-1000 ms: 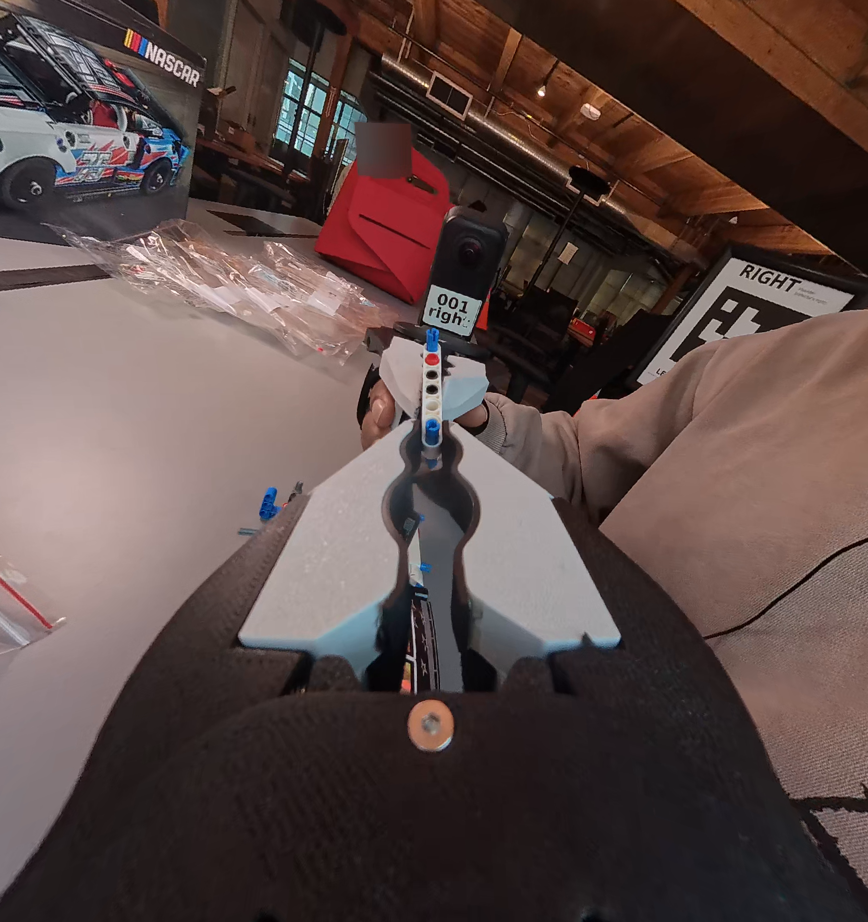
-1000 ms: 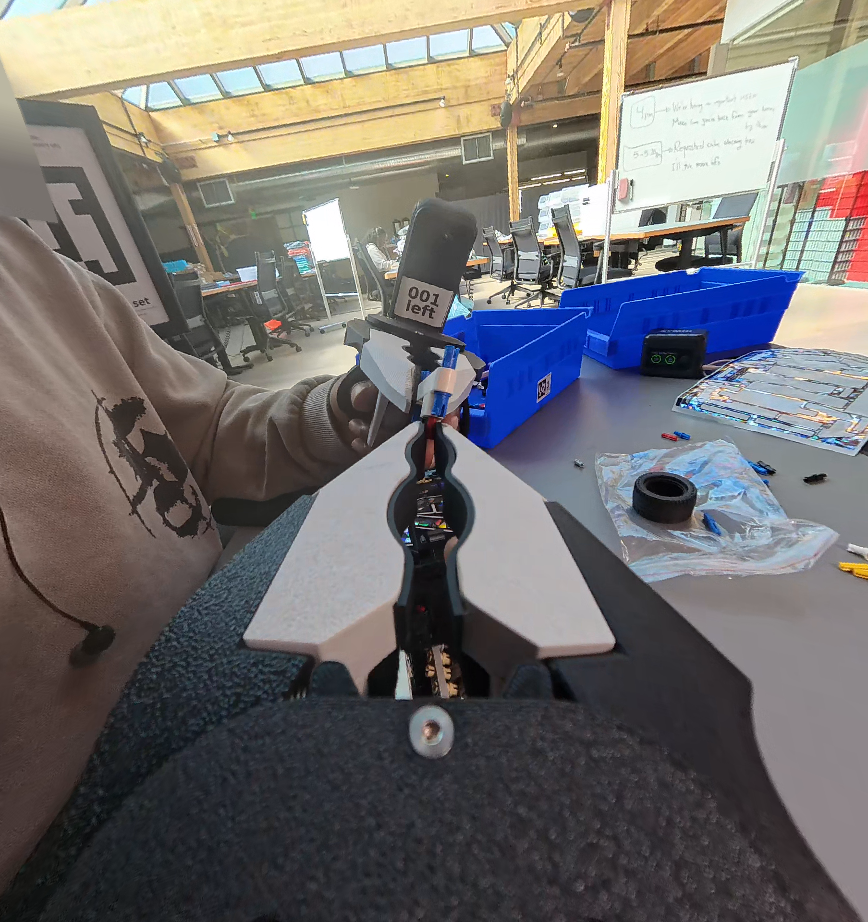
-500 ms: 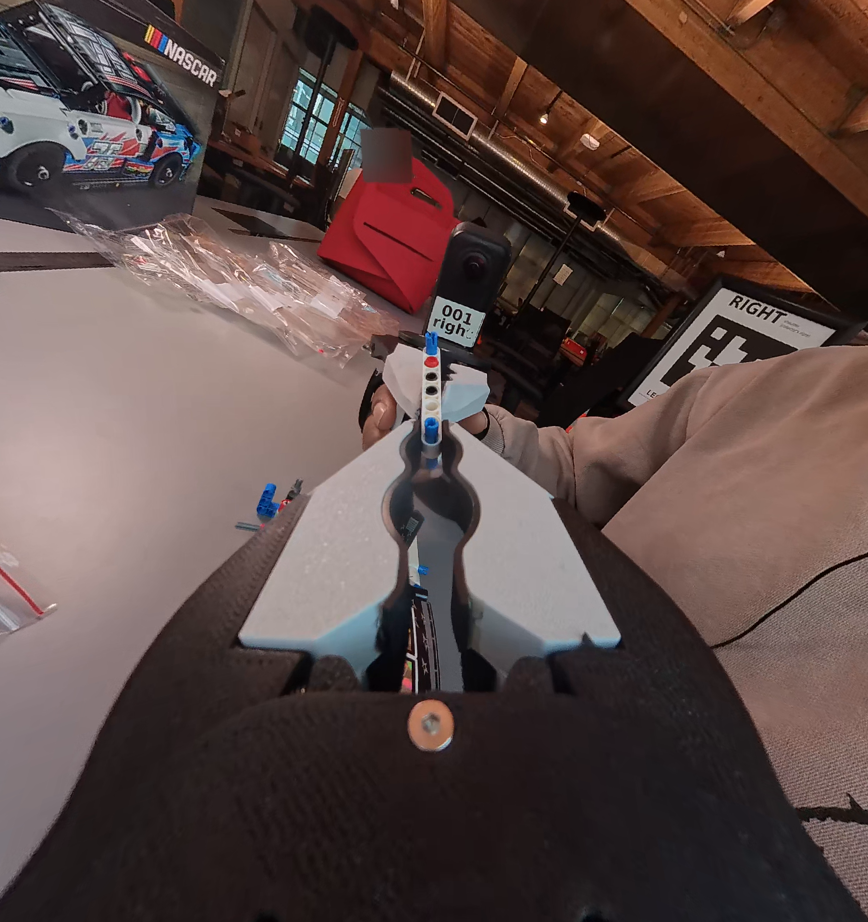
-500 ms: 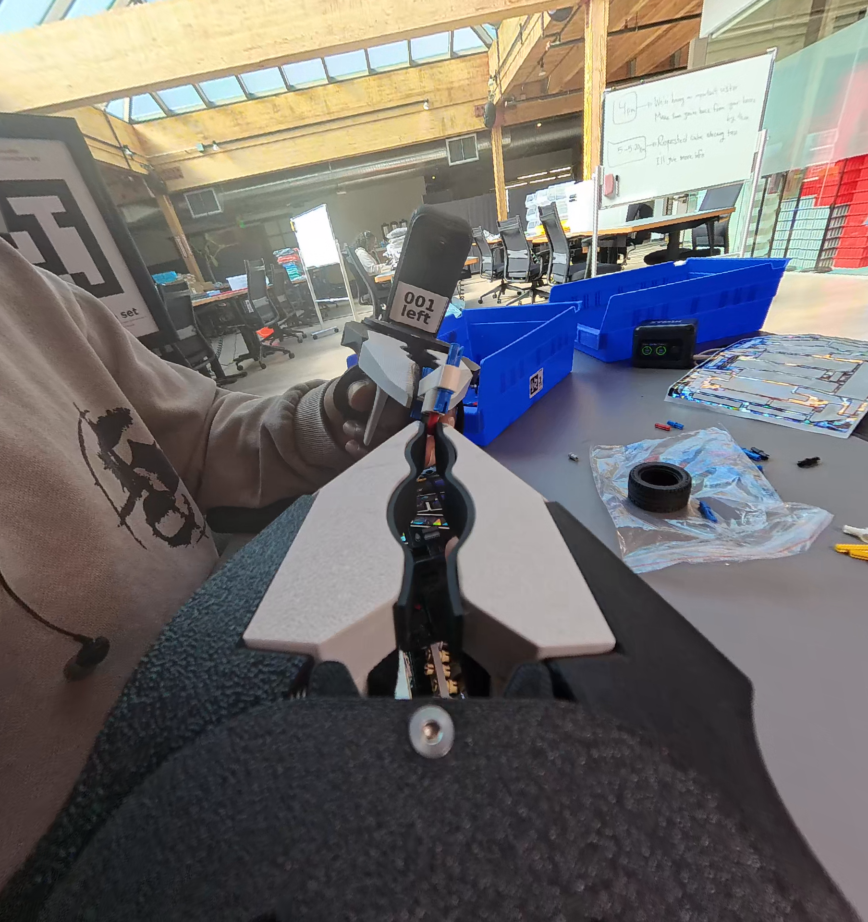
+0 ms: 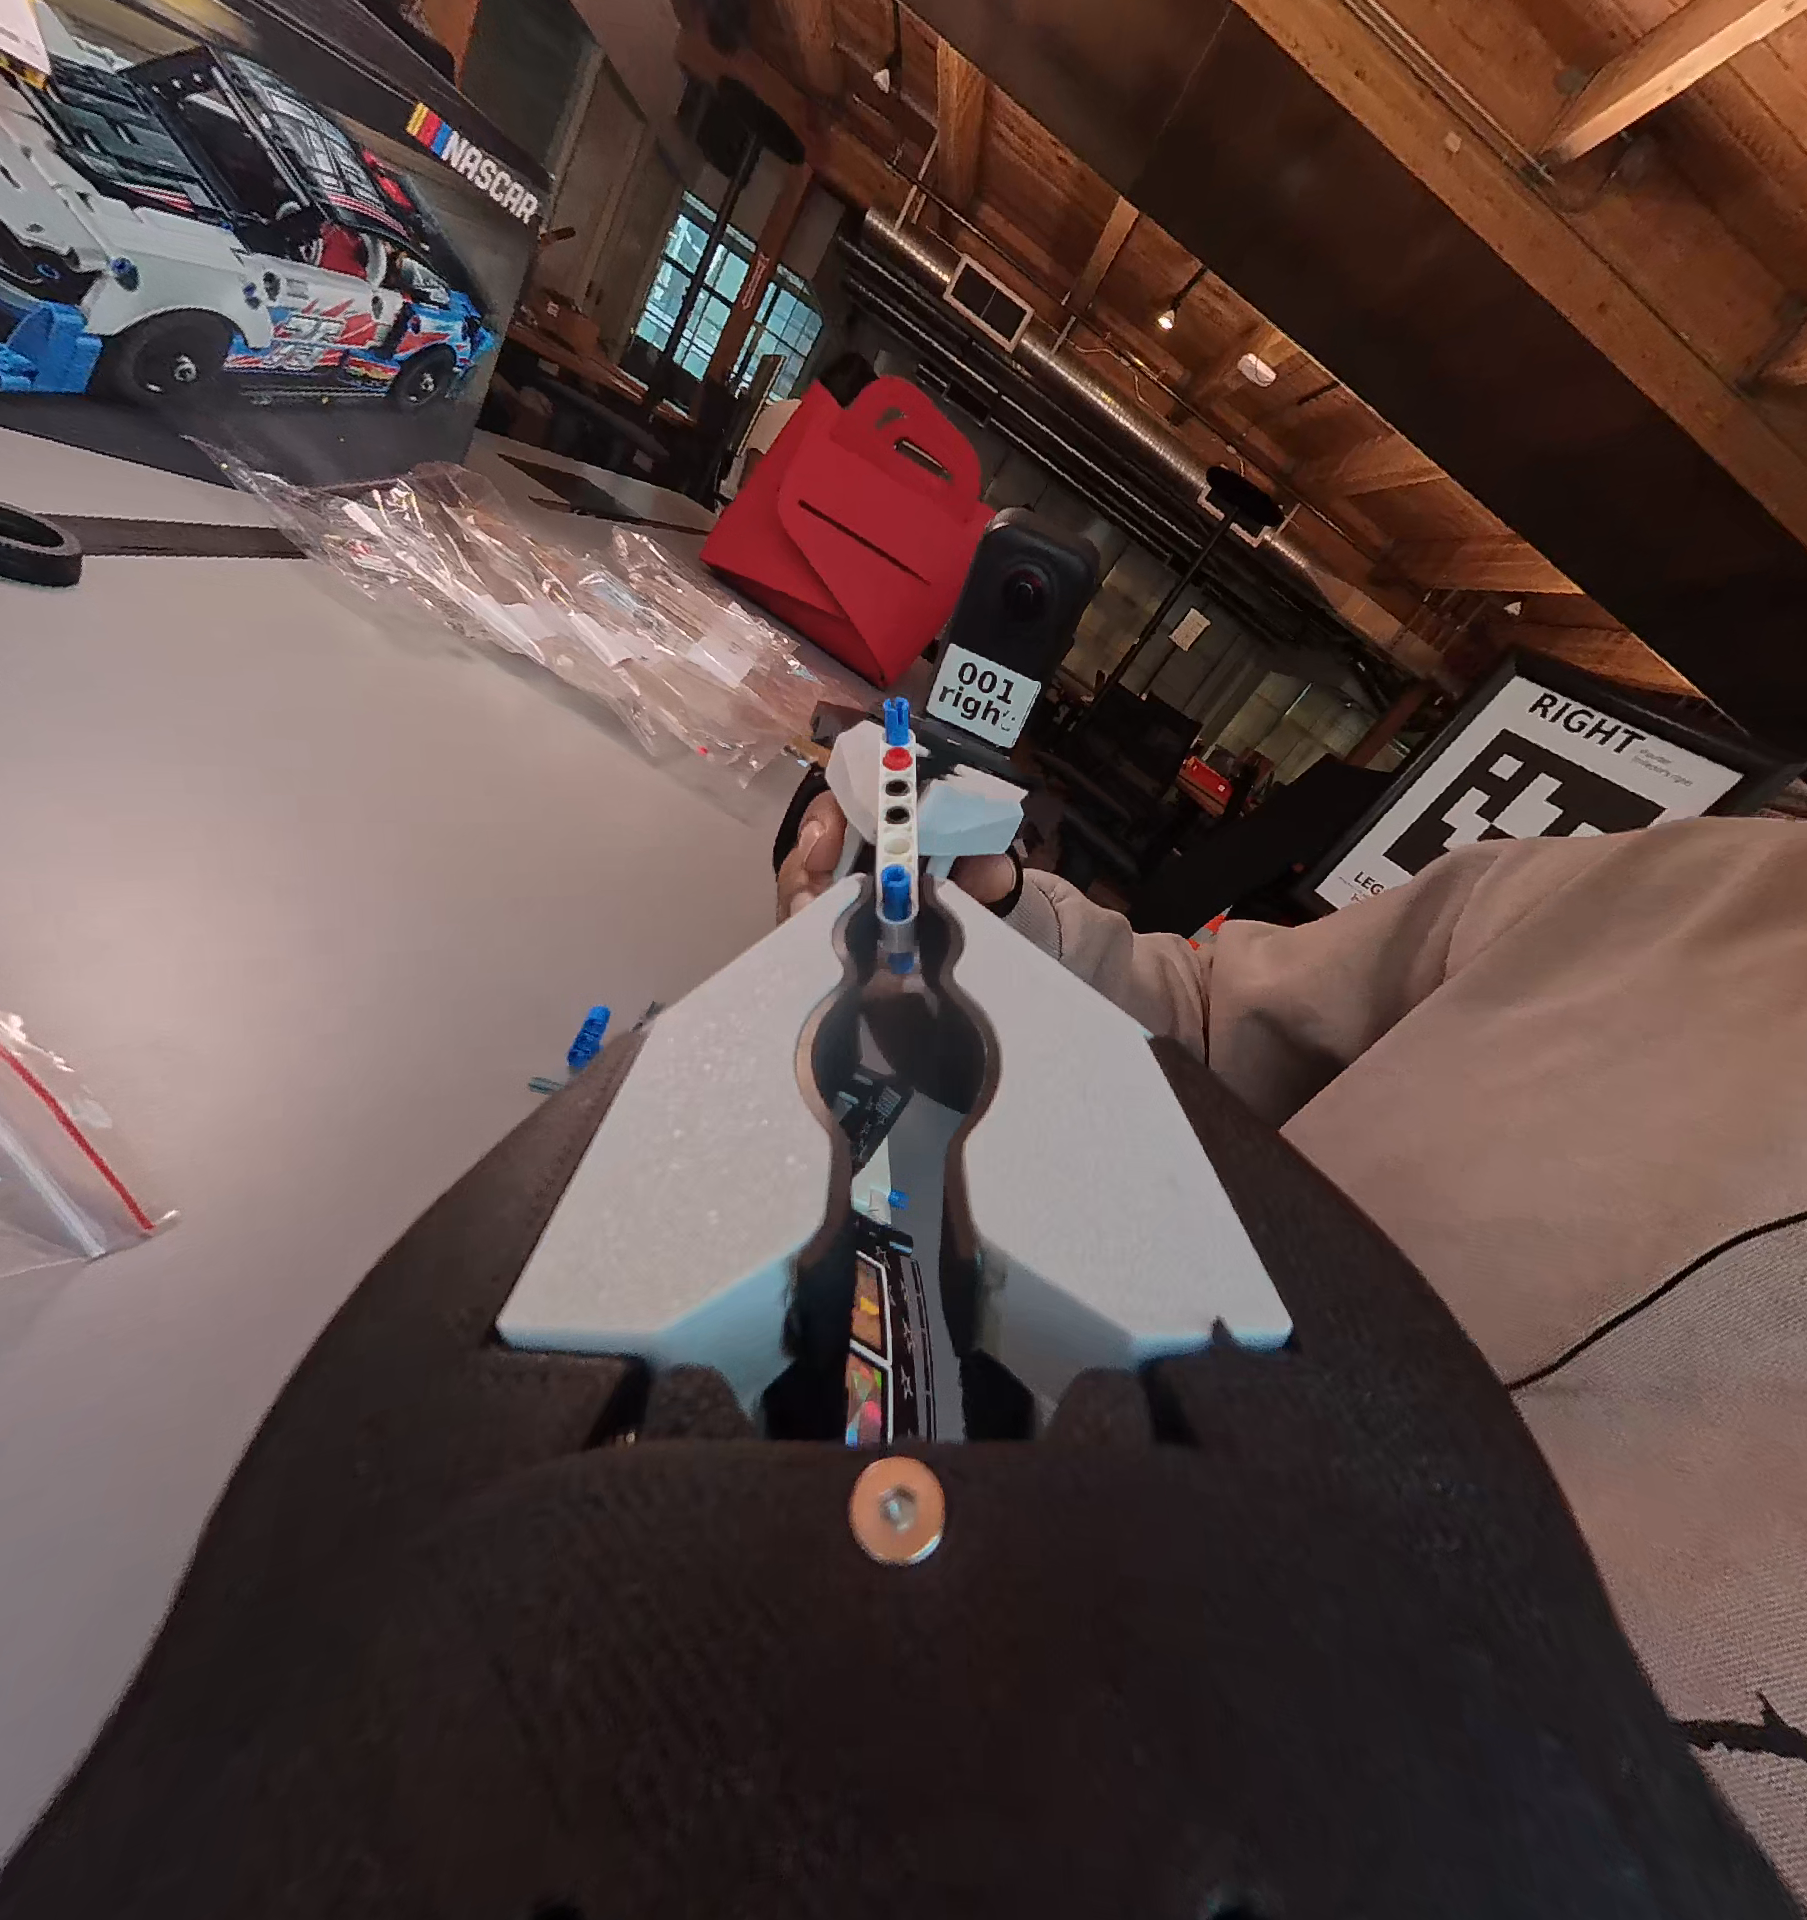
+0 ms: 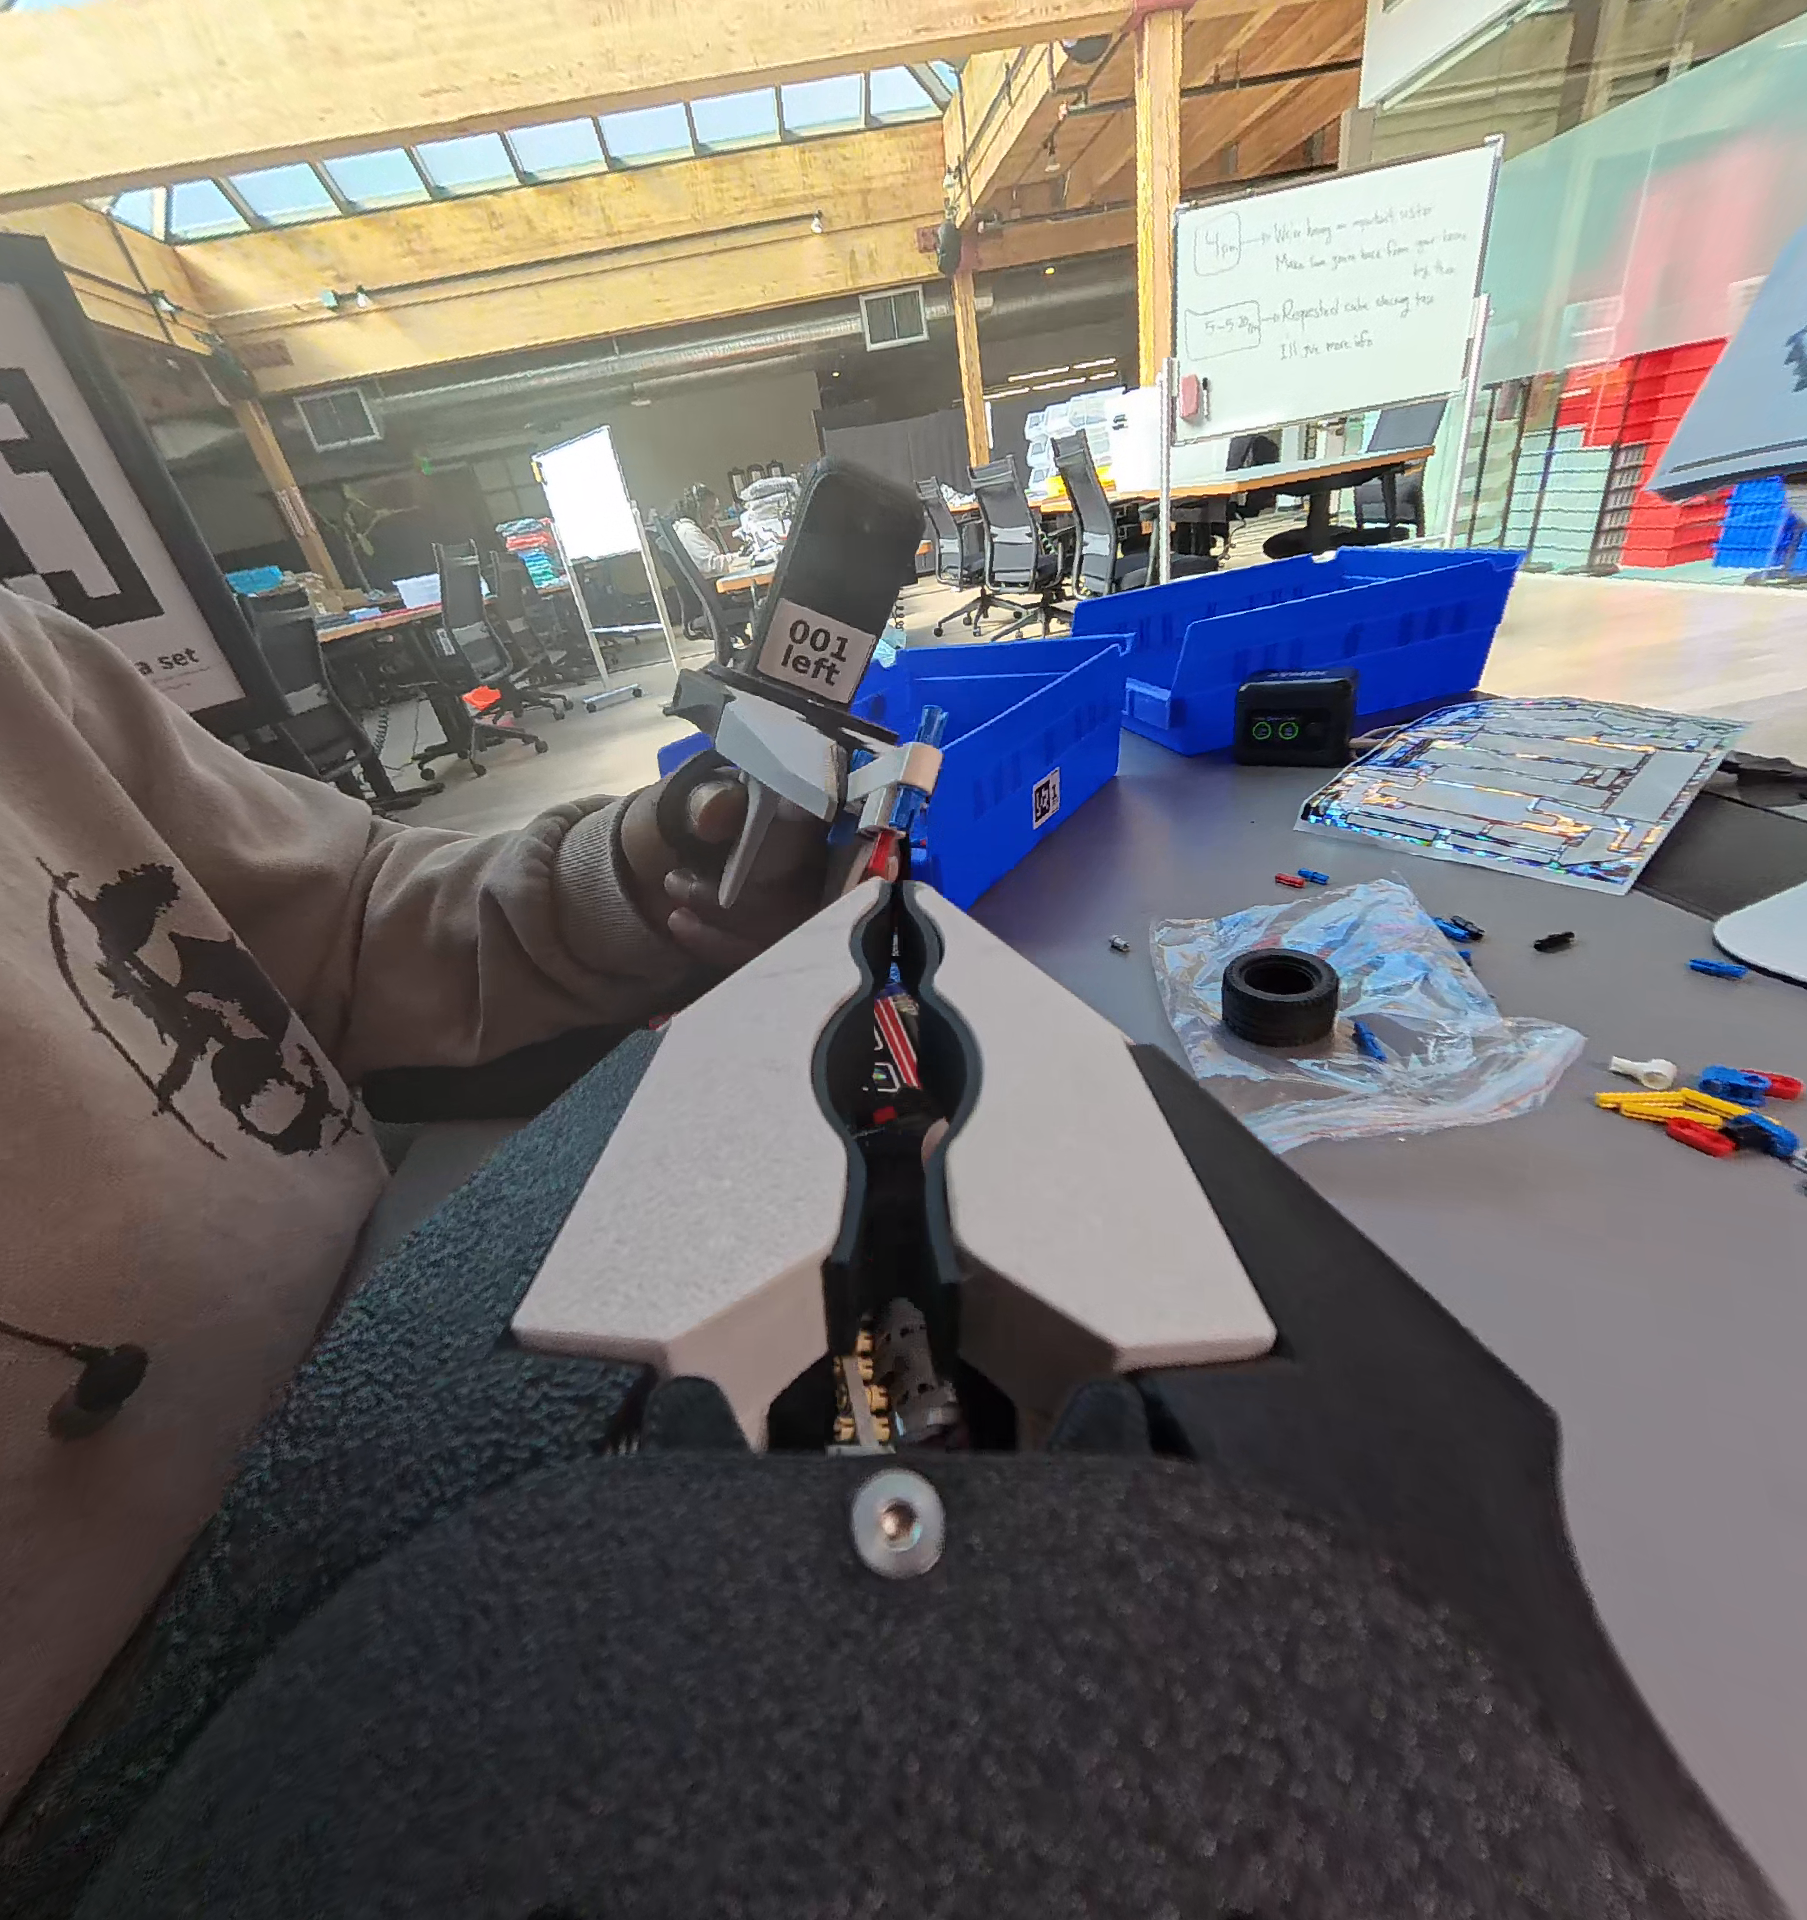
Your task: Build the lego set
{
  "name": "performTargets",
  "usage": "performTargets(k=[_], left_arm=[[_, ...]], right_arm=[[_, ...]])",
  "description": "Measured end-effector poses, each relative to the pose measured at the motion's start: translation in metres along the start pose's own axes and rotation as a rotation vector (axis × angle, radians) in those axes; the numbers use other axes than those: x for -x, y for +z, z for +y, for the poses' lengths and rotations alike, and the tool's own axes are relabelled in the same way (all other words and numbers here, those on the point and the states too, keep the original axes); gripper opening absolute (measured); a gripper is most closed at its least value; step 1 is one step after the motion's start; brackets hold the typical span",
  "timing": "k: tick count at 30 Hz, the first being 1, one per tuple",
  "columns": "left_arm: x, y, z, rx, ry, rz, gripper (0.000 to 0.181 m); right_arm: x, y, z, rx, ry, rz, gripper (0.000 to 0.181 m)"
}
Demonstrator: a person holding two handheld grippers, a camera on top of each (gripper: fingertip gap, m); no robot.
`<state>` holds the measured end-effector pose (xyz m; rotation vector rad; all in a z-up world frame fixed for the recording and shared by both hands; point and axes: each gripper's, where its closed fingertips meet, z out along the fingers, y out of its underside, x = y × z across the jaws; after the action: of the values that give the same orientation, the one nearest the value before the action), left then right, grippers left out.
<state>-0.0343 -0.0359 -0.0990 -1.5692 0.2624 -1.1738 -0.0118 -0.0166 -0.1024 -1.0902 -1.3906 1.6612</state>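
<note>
I had the left gripper [image 5: 897, 940] pinched shut on the white beam's [image 5: 897, 821] lower end. The right gripper [image 6: 894, 894] was shut on its far end; the beam looked light, stiff and slippery, best held by its flat sides.

White holed beam [image 5: 897, 821], blue-pinned, upright, claw-held.

Gripper bodies are matt black w/ a rough, pebbled texture; finger pads [image 5: 691, 1164] look grainy, matt pale plastic, w/ a shiny metal screw [image 5: 897, 1507] at the base. Beam [image 5: 897, 821] is smooth glossy white plastic w/ blue pins; tyre [image 6: 1278, 997] is matt black rubber on a crinkly clear plastic bag [image 6: 1398, 1049]. Table [image 5: 255, 831] is smooth matt grey, sleeve [image 6: 442, 935] soft beige knit cloth, ceiling beams [image 6: 463, 114] bare wood.
</note>
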Motion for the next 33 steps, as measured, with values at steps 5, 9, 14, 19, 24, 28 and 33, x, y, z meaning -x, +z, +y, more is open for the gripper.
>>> performTargets(k=[5, 9, 14, 19, 24, 28, 33], left_arm=[[0.004, -0.006, -0.006, -0.033, -0.031, -0.011, 0.005], [0.003, -0.006, -0.005, -0.030, -0.031, -0.010, 0.005], [0.004, -0.005, -0.004, -0.024, -0.043, -0.009, 0.005], [0.004, -0.005, -0.003, -0.018, -0.054, -0.002, 0.005], [0.004, -0.003, 0.001, 0.002, -0.056, 0.000, 0.004], [0.005, -0.001, 0.005, 0.028, -0.058, -0.010, 0.005], [0.007, 0.000, 0.008, 0.047, -0.065, -0.025, 0.005]], right_arm=[[-0.020, -0.017, -0.008, -0.006, -0.034, 0.103, 0.000], [-0.026, -0.025, -0.012, -0.002, -0.054, 0.140, 0.000], [-0.029, -0.029, -0.009, 0.024, -0.078, 0.159, 0.001], [-0.031, -0.030, -0.003, 0.060, -0.093, 0.167, 0.002], [-0.035, -0.030, 0.004, 0.083, -0.079, 0.173, 0.003], [-0.038, -0.031, 0.008, 0.086, -0.062, 0.171, 0.004], [-0.038, -0.029, 0.012, 0.092, -0.047, 0.159, 0.005]])
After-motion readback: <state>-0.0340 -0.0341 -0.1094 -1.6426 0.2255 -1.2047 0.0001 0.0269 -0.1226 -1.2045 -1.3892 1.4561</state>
